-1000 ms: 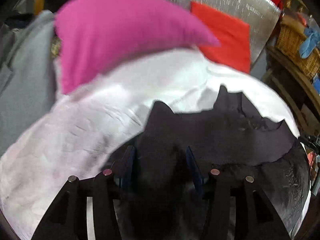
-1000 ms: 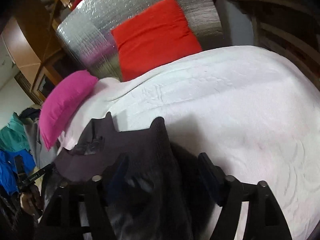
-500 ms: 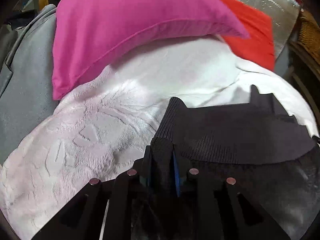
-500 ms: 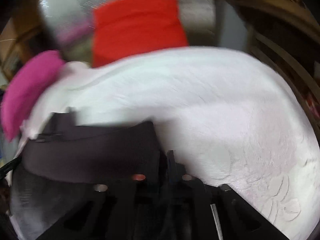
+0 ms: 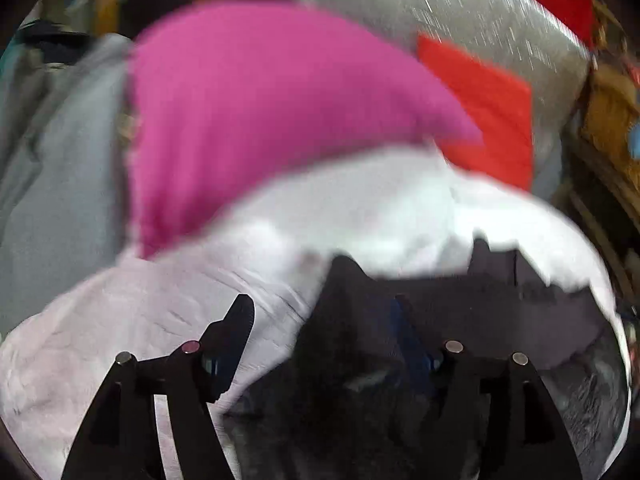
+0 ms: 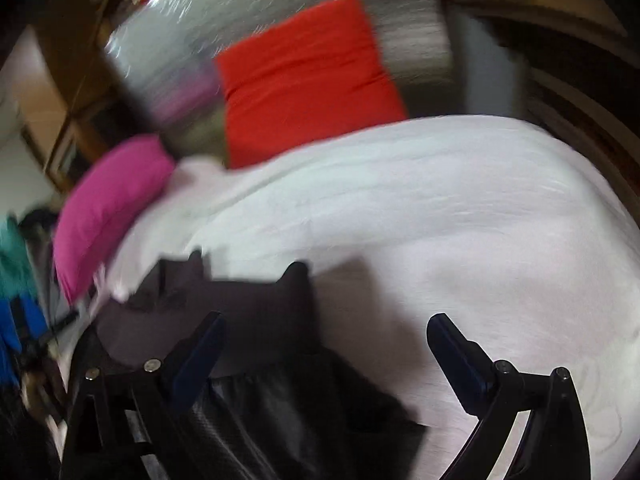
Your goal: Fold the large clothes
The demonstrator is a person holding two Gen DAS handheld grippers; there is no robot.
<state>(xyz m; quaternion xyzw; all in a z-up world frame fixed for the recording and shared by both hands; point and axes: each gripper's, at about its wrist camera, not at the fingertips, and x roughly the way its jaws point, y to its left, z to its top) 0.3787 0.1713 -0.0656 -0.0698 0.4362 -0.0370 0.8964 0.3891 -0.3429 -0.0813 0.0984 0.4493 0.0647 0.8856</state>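
A black garment (image 5: pixel 480 300) with a ribbed band lies on the white bedspread (image 5: pixel 140 320), its upper edge folded over. My left gripper (image 5: pixel 324 320) hangs over its left corner. The jaws are opening, with the cloth lying loose between them and the left finger (image 5: pixel 236 328) over bare bedspread. In the right wrist view the same garment (image 6: pixel 248 308) lies at the lower left on the bedspread (image 6: pixel 440 220). My right gripper (image 6: pixel 325 320) is opening wide over the garment's right corner, and neither pad presses on the cloth. Both views are blurred.
A pink pillow (image 5: pixel 260 100) (image 6: pixel 108 200) and a red cushion (image 5: pixel 492 108) (image 6: pixel 304 76) lean at the head of the bed against a silver foil panel (image 5: pixel 460 8). A grey garment (image 5: pixel 52 180) hangs at the left. Blue and teal clothes (image 6: pixel 12 280) lie beyond the bed's left side.
Half a second ago both grippers were shut on the garment's folded band. Now both have let go and opened, and the views have drawn back a little from the pillows.
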